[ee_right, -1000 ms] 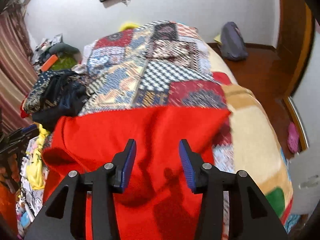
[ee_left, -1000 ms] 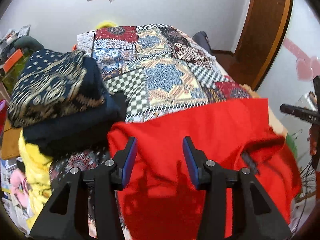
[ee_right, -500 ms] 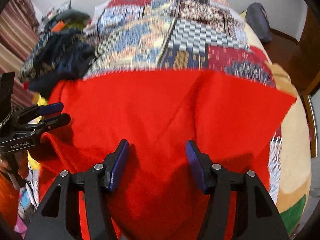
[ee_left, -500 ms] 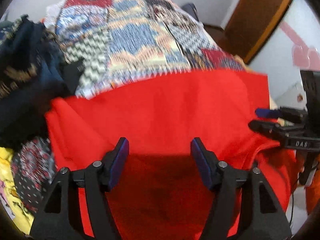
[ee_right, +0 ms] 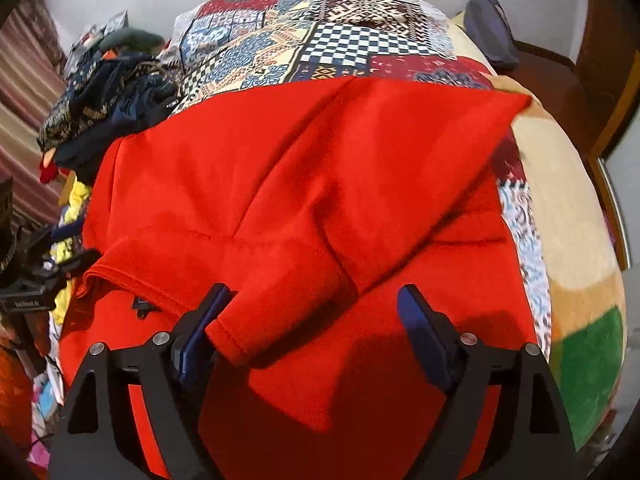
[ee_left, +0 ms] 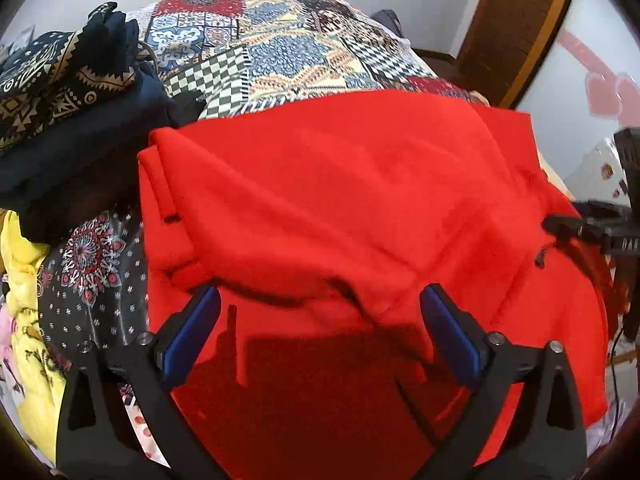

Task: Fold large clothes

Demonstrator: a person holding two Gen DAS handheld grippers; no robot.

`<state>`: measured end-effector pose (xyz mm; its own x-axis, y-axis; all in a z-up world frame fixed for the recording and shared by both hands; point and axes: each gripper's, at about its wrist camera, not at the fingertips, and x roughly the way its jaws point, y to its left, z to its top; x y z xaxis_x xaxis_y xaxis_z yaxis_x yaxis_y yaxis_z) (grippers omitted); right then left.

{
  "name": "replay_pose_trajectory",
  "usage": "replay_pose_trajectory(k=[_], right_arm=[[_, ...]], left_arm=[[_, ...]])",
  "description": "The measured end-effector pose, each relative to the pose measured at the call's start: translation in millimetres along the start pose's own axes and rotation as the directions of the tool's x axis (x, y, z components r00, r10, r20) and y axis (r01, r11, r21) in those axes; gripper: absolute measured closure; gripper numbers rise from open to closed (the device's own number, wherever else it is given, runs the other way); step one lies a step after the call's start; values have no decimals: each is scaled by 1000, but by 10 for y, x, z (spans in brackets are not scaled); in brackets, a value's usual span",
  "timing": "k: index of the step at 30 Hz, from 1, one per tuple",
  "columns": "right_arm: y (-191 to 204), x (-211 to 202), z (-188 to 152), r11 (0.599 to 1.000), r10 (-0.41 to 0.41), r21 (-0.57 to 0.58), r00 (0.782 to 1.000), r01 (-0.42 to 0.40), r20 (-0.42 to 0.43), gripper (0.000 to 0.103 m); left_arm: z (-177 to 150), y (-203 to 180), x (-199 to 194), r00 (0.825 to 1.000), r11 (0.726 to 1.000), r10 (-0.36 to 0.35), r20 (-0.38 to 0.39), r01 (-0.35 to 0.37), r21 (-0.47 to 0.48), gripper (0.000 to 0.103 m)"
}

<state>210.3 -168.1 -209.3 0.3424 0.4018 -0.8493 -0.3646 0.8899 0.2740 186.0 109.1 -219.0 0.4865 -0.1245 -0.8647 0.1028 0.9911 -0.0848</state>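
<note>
A large red garment [ee_left: 340, 184] lies spread over the near end of the bed, with a folded layer on top and a sleeve cuff [ee_right: 280, 312] lying loose. My left gripper [ee_left: 320, 328] is wide open just above the red cloth and holds nothing. My right gripper [ee_right: 316, 328] is wide open too, with the cuff lying between its fingers and against the left blue pad [ee_right: 204, 332], ungripped. Each gripper shows at the edge of the other's view: the right one [ee_left: 576, 228] and the left one [ee_right: 48, 276].
A patchwork bedspread [ee_left: 280, 44] covers the bed beyond the garment. A pile of dark patterned clothes [ee_left: 60, 92] sits at the left, with yellow cloth [ee_left: 28, 320] below it. A wooden door [ee_left: 516, 24] stands at the right. A dark bag [ee_right: 492, 28] lies on the floor.
Both grippers have opened wider and dropped closer to the red garment. A layer of red cloth and a sleeve cuff now lie folded over near the fingers.
</note>
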Motion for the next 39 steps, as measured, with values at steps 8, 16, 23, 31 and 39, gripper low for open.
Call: replay_pose_trajectory(k=[8,16,23,31,39], right_arm=[[26,-229,69,999,-29,-27,999,30,44,21],[-232,-410,387,997,-63,64,983,52,171,21],[-594,-205,561,982,-110,167,981,84,157,21],[-1022,142,632,962,-116,261,987,84,109,21],[-1122,414,809,960,-45,277,997,28,55,21]], left_arm=[[99,257,-298,996,995,71,47,-68,-66,2],[292,824,-334,993,962,88,76,-65,-265,2],[377,1297,40,996,874,-62,63,84,-478,2],[425,1532,480,989,801,-129,68,145,-581,2],[406,1512,796,979,766,-186,81,196,-613,7]])
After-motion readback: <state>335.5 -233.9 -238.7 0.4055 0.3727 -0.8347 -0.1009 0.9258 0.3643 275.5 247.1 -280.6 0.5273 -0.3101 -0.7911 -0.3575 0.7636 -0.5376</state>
